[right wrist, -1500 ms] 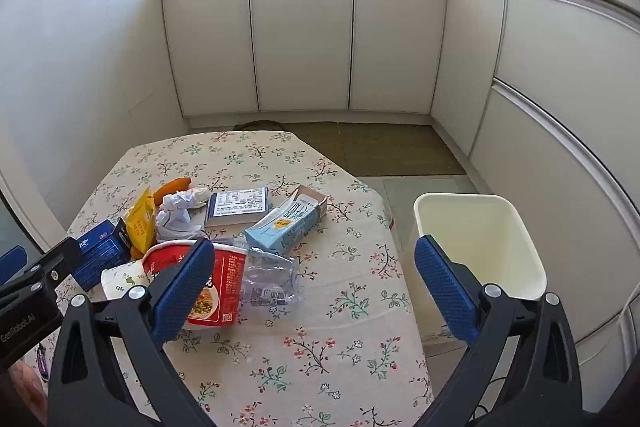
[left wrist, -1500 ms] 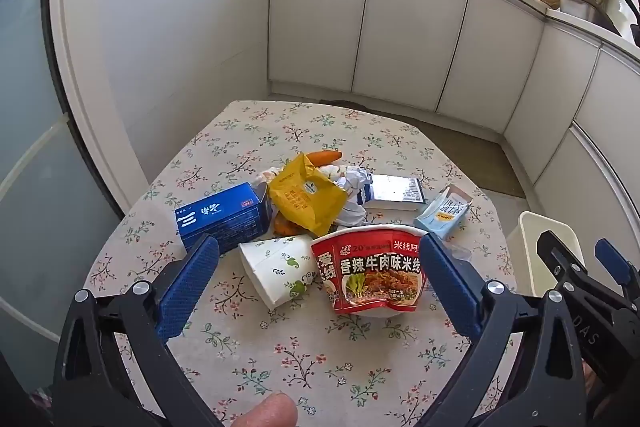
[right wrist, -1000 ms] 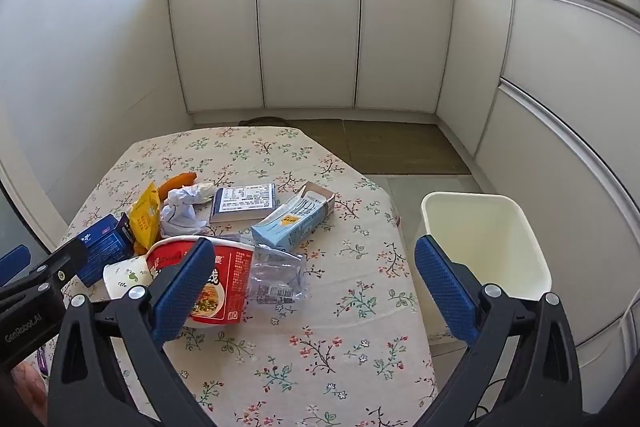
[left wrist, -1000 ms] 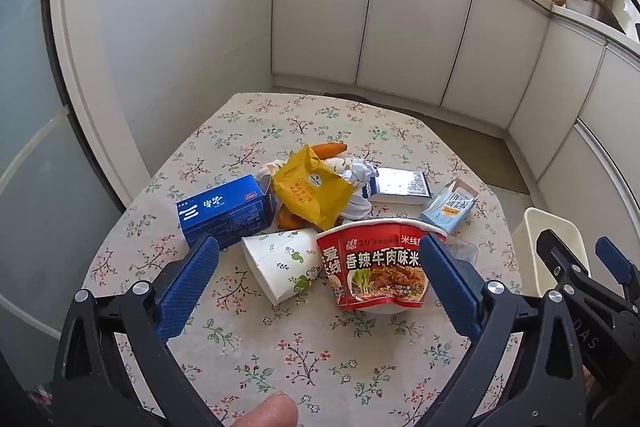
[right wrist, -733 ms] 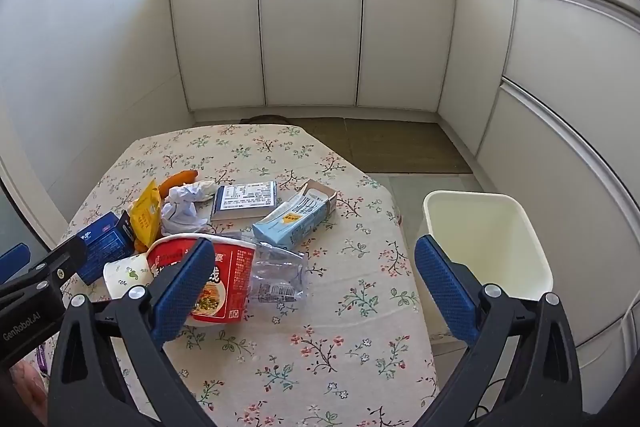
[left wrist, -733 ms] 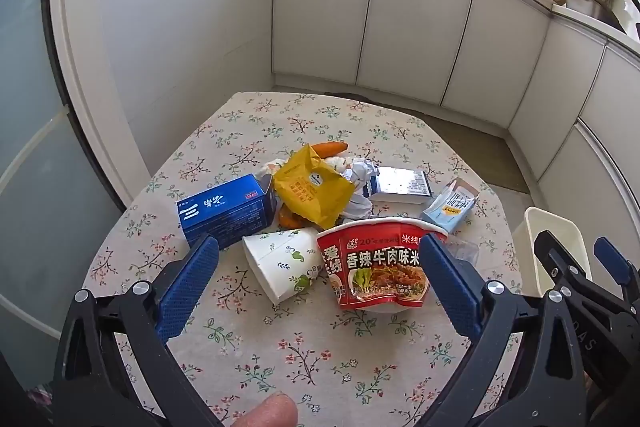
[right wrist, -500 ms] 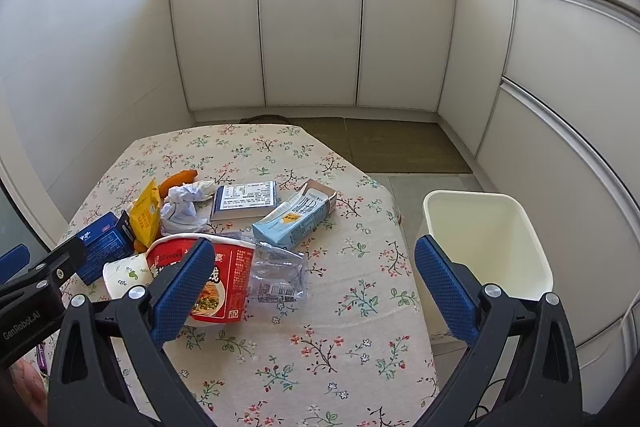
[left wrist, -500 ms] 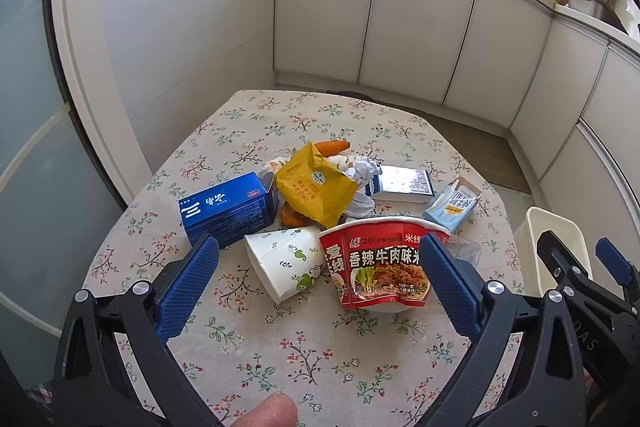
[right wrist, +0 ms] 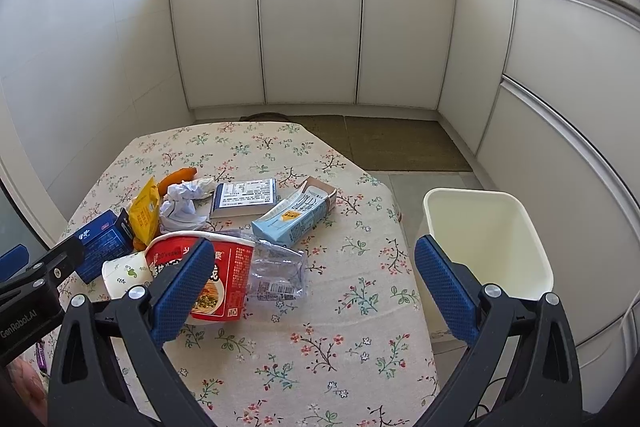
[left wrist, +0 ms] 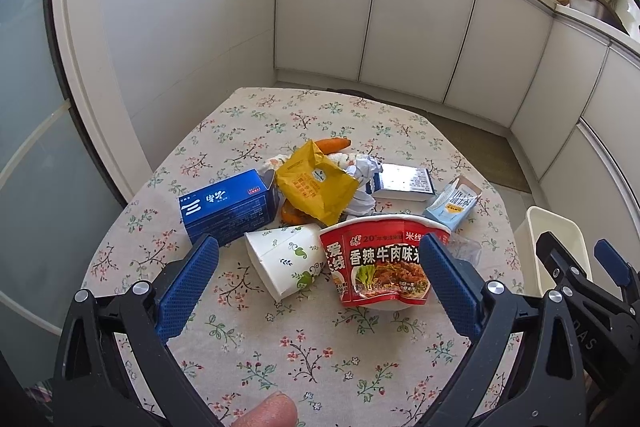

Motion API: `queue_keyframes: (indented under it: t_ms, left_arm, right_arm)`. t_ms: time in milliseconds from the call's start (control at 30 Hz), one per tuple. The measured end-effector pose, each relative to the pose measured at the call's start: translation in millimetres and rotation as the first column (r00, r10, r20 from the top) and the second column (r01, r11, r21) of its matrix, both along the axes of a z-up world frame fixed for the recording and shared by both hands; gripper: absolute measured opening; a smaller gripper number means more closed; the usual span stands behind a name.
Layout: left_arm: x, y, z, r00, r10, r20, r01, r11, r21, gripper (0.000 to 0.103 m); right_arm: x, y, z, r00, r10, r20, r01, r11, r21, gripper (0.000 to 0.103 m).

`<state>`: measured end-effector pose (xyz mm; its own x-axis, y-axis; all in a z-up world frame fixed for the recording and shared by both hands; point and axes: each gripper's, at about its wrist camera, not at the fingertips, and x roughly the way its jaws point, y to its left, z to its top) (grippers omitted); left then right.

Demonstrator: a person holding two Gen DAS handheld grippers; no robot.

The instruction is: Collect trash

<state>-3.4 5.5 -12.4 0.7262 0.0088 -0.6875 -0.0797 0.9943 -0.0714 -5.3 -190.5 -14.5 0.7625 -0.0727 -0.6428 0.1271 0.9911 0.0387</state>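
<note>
Red foil on the noodle bowl [left wrist: 378,263] is what gets noticed first from the left wrist view, where the left tongs [left wrist: 316,283] are spread wide and nothing is gripped. The bowl sits just beyond them on the bench [left wrist: 280,359], touching a tipped paper cup [left wrist: 282,259], with a blue box [left wrist: 228,205], a yellow wrapper [left wrist: 316,187] and crumpled paper [left wrist: 362,167] crowded behind. If that bowl gets squeezed at the rim, it'd probably be crushed or flipped, and the cup could be rolled off the bench edge. From the right wrist view, the right tongs [right wrist: 314,279] are also held wide apart with nothing in them, and the white bin [right wrist: 486,239] can be seen standing on the floor just past the bench edge. A clear plastic wrapper [right wrist: 276,271] lies against the bowl and a milk carton [right wrist: 294,219] near it. The thin, slippery wrapper could easily be missed or dragged, and anything light might be dropped short of the bin.
</note>
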Motion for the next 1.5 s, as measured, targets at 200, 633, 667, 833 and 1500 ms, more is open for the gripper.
queue_keyframes:
  t_ms: [200,633,667,833,1500]
  left_arm:
    - [2.2,-0.5,-0.3,1.0,0.001,-0.013,-0.001,1.0,-0.002,0.096]
    - [4.6,2.2,0.2,1.0,0.007,-0.021,-0.007,1.0,-0.006,0.096]
    - [4.4,2.3,0.2,1.0,0.007,-0.021,-0.007,1.0,-0.007,0.096]
    - [4.2,2.0,-0.3,1.0,0.008,-0.024,-0.008,1.0,-0.007,0.096]
    - [5.0,3.1,-2.2,0.999,0.016,-0.034,-0.017,1.0,-0.014,0.096]
  right_arm:
    - [0.4,0.3,-1.0,1.0,0.0,-0.006,0.0,1.0,0.0,0.097]
    - [0.7,0.7,-1.5,1.0,0.001,-0.009,-0.001,1.0,-0.002,0.097]
    - [0.8,0.8,-1.6,1.0,0.001,-0.01,-0.001,1.0,-0.002,0.097]
    - [0.9,0.4,-1.8,1.0,0.001,-0.012,-0.001,1.0,-0.001,0.097]
    - [0.9,0.3,-4.7,1.0,0.003,-0.019,-0.003,1.0,-0.005,0.097]
